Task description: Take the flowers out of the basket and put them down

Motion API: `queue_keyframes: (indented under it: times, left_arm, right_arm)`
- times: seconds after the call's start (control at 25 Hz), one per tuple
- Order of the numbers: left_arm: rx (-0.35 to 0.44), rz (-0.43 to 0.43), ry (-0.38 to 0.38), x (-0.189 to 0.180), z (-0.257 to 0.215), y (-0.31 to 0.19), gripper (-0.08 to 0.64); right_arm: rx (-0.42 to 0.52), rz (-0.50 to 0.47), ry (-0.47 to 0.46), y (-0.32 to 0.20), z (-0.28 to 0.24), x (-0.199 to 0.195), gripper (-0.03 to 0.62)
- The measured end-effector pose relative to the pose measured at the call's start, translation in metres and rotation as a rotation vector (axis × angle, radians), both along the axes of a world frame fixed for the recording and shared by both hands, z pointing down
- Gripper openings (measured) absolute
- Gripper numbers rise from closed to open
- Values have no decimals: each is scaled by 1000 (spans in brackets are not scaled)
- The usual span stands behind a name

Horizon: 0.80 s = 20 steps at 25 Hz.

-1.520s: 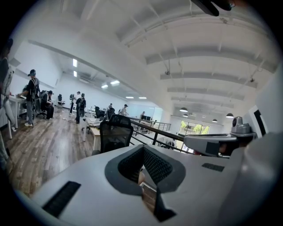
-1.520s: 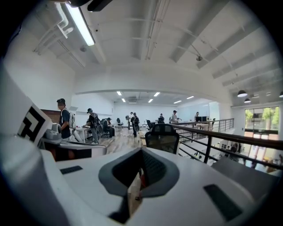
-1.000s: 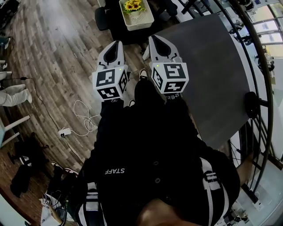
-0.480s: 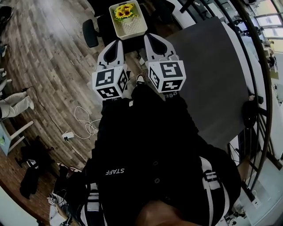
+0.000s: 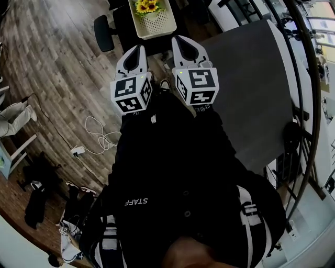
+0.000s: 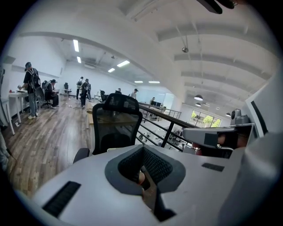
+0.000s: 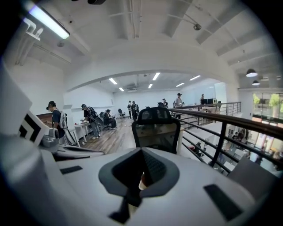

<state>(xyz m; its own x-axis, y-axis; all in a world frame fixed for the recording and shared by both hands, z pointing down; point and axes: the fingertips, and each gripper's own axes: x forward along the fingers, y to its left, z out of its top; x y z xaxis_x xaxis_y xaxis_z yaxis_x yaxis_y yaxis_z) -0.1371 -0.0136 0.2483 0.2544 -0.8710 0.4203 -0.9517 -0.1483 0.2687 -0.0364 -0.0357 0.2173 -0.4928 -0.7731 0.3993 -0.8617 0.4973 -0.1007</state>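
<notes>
Closer to the basket than a second ago: both tools carried forward, and sits nearer the top edge of the head view. Approach step, by the look of it, with nothing grasped yet.

At far left, black chair point(image 5: 104, 32), apparently bearing the basket. Next, left tool point(image 5: 139, 51), jaws pressed together and empty, aimed ahead and slightly down, short of the basket. Just above and right of its tip, white basket point(image 5: 158, 25) with the yellow flowers point(image 5: 148, 6) standing inside, untouched. Then right tool point(image 5: 180, 43), likewise closed on nothing, level with its partner, tip near the basket's lower right corner but apart from it. Farther right, grey worktop point(image 5: 251, 89), a likely place to set down.

Next, probably: open one tool's jaws, reach over the rim, close on the stems below the blooms, lift straight up to clear the wall.
</notes>
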Motion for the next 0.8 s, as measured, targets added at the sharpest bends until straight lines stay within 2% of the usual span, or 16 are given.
queue_keyframes:
  times: [0.2,0.36,0.56,0.8]
  left_arm:
    - [-53,25,-12,-5,40,-31,-2]
    - [-104,13,-16,-14,75,-56,-2]
    - [-129,-20,-21,-23,125,-92,-2]
    - [-153,-16,-28,-17,194,-125,-2]
  right_arm:
    - [-25,30,18,-28,26,-7,14]
    - [-46,43,37,-49,52,-10,14]
    - [-77,70,63,-85,107,-10,14]
    - [-123,72,54,-116,183,-9,14]
